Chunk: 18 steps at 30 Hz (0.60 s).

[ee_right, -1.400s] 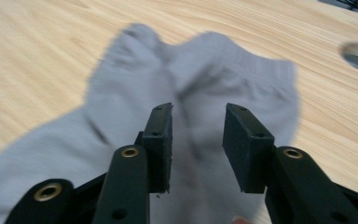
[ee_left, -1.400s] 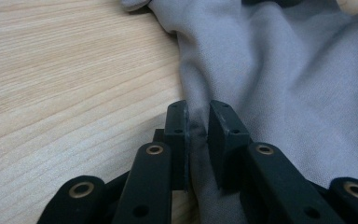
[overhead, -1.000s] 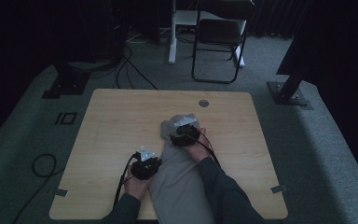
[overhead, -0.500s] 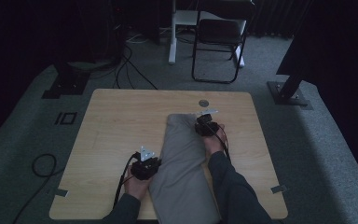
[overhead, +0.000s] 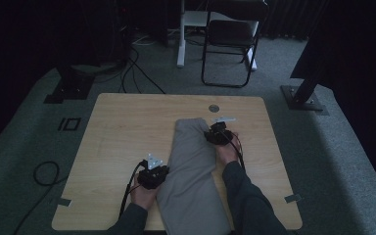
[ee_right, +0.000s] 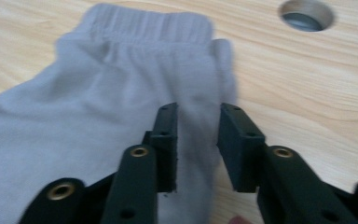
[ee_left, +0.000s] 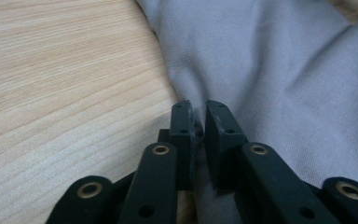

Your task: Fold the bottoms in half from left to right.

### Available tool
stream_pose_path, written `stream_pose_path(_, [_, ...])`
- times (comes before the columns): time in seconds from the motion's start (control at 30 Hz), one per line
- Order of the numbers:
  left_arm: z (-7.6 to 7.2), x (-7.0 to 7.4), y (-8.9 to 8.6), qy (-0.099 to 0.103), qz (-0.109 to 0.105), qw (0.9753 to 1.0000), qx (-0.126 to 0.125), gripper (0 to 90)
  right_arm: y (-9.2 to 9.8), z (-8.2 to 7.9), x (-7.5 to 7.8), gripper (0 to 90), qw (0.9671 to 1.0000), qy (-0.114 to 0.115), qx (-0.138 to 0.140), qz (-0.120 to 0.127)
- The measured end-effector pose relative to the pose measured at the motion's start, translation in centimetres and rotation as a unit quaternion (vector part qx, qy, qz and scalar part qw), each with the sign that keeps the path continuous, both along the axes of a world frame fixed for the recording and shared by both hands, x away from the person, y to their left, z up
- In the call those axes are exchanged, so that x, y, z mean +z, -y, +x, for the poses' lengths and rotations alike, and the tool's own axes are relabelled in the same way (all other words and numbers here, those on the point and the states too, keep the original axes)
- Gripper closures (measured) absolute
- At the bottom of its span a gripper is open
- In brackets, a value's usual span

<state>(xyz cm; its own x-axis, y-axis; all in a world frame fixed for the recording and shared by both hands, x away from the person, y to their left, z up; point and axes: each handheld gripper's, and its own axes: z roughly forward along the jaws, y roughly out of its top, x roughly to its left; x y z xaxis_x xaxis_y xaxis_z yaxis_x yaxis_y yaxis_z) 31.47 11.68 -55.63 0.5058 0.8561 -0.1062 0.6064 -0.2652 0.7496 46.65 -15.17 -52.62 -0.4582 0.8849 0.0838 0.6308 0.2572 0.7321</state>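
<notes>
Left hand-held gripper [ee_left: 198,126] pinches grey cloth [overhead: 193,166], right hand-held gripper [ee_right: 196,140] spread, on wooden table [overhead: 122,132] over grey carpet [overhead: 24,147]

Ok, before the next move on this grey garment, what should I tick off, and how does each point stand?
1. Left gripper has a grip on the grey garment: ok, its jaws are nearly closed with a pinch of cloth between them at the garment's left edge.
2. Right gripper has a grip: not ok, its jaws stand apart over the cloth's right edge.
3. Waistband lies flat at the far end: ok.
4. Garment fully on the table: not ok, its near end runs past the table's near edge.
5. Table hole clear of cloth: ok.
6. Layers underneath lie smooth: cannot tell.
</notes>
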Motion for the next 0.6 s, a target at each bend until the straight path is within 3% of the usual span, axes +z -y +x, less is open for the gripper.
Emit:
stream_pose_path(0.07, [-0.2, 0.0, -0.1, -0.001, -0.002, 1.0, 0.003, 83.4, -0.3, -0.2, -0.4, 72.9, 0.9997, -0.005, 0.02, 0.013])
stream_pose_path(0.2, [-0.6, 0.0, -0.2, -0.002, -0.006, 1.0, 0.006, 83.8, -0.7, -0.5, -1.7, 72.5, 0.9993, -0.022, 0.025, -0.017])
stream_pose_path(0.27, [-0.7, 0.0, -0.3, -0.005, -0.008, 0.9999, 0.005, 83.5, -0.5, -0.7, -2.1, 71.9, 0.9995, -0.015, 0.028, -0.009])
stream_pose_path(0.33, [-0.4, 0.2, -0.6, -0.008, -0.022, 0.9997, 0.005, 77.5, -0.4, -0.9, -2.1, 70.8, 0.9993, -0.015, 0.032, -0.007])
stream_pose_path(0.47, [1.0, 1.4, -1.1, 0.013, -0.038, 0.999, 0.021, 69.9, -0.4, -1.3, -2.2, 68.7, 0.9988, -0.007, 0.044, -0.02])
stream_pose_path(0.53, [1.6, 1.7, -1.0, 0.012, -0.039, 0.9989, 0.022, 69.2, -0.5, -1.3, -2.2, 68.0, 0.9987, -0.005, 0.045, -0.023])
stream_pose_path(0.6, [3.7, 2.2, -0.1, 0.0, -0.031, 0.9994, 0.015, 68.9, -0.6, -1.4, -2.2, 68.0, 0.9987, -0.004, 0.043, -0.026])
